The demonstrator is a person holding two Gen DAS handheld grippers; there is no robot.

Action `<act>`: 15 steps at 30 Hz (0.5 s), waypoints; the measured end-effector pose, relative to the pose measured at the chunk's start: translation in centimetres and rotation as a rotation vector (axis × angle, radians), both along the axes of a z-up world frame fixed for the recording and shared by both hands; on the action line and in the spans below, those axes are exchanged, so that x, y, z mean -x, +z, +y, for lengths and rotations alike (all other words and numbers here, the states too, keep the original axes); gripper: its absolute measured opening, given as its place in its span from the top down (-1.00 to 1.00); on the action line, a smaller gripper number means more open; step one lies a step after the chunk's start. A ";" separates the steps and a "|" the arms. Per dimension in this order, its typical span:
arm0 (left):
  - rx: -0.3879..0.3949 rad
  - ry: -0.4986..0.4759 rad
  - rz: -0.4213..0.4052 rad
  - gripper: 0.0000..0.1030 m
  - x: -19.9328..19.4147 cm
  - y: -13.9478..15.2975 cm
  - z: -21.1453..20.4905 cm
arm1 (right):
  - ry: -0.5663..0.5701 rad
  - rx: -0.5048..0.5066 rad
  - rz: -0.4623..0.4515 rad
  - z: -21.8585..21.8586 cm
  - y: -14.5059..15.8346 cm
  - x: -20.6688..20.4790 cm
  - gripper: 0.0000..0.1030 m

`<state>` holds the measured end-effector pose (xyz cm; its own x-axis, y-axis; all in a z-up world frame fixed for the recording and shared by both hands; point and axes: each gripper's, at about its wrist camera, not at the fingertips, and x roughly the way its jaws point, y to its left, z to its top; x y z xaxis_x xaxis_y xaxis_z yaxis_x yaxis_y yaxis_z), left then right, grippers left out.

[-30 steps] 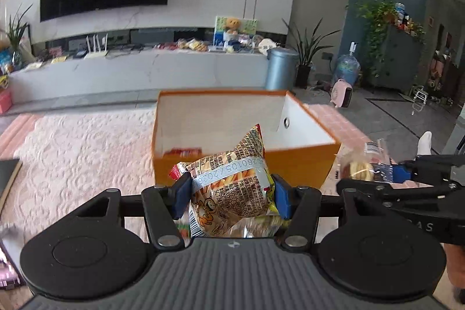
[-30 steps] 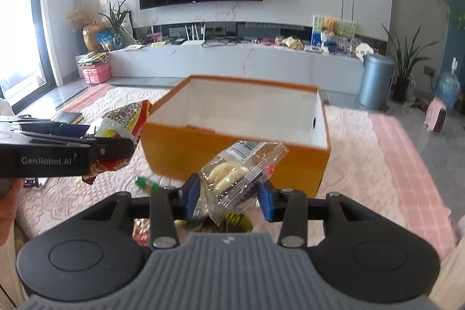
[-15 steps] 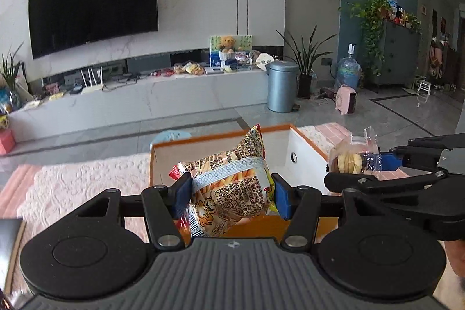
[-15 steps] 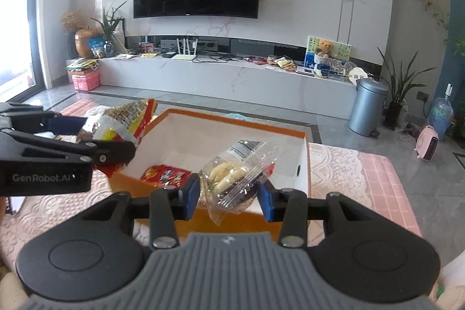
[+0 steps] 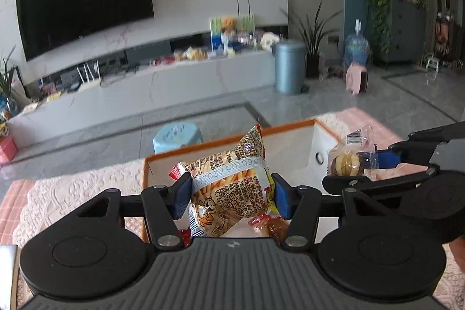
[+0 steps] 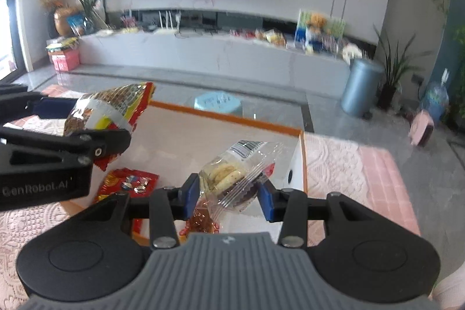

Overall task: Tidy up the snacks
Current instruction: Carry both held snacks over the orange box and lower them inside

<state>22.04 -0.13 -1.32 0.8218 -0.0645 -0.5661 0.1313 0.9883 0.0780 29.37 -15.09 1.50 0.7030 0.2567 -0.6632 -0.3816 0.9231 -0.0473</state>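
Left gripper point(image 6: 96, 132) side reads "GenRobot.AI", white on black. Fries snack bag point(image 5: 232, 188): date strip approx. "20260105 / 2026…", below it "SC243…" and "0595-867…", partly legible. Cookie pack point(image 6: 232, 176): barcode, digits unreadable.

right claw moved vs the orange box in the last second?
Yes. The right claw, shut on the cookie pack, has come forward over the orange box: a second ago it was short of the near wall, now it is over the interior.

The orange box point(image 5: 293, 127) is mostly blocked by the snack bag point(image 5: 232, 182) up front. Stuff on the TV bench point(image 6: 209, 54) is just blur, can't make out any of it.
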 end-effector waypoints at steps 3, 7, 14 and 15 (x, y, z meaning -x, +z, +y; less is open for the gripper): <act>0.018 -0.023 0.054 -0.26 -1.3 -1.0 0.5 | -0.006 -0.003 0.067 0.2 -1.2 -2.2 0.20; 0.049 -0.033 0.140 -0.27 -3.1 -2.3 1.5 | 0.003 0.013 0.167 0.5 -3.0 -4.5 0.20; 0.034 -0.074 0.285 -0.27 -4.8 -4.4 1.7 | 0.018 0.052 0.326 1.2 -6.0 -6.8 0.20; 0.034 -0.079 0.308 -0.28 -4.8 -4.8 1.7 | 0.024 0.066 0.351 1.4 -6.5 -7.0 0.20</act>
<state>26.87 1.56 -6.08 0.6040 -0.1443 -0.7838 0.2197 0.9755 -0.0103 36.35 -13.73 -5.00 0.4239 0.2193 -0.8788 -0.4067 0.9130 0.0316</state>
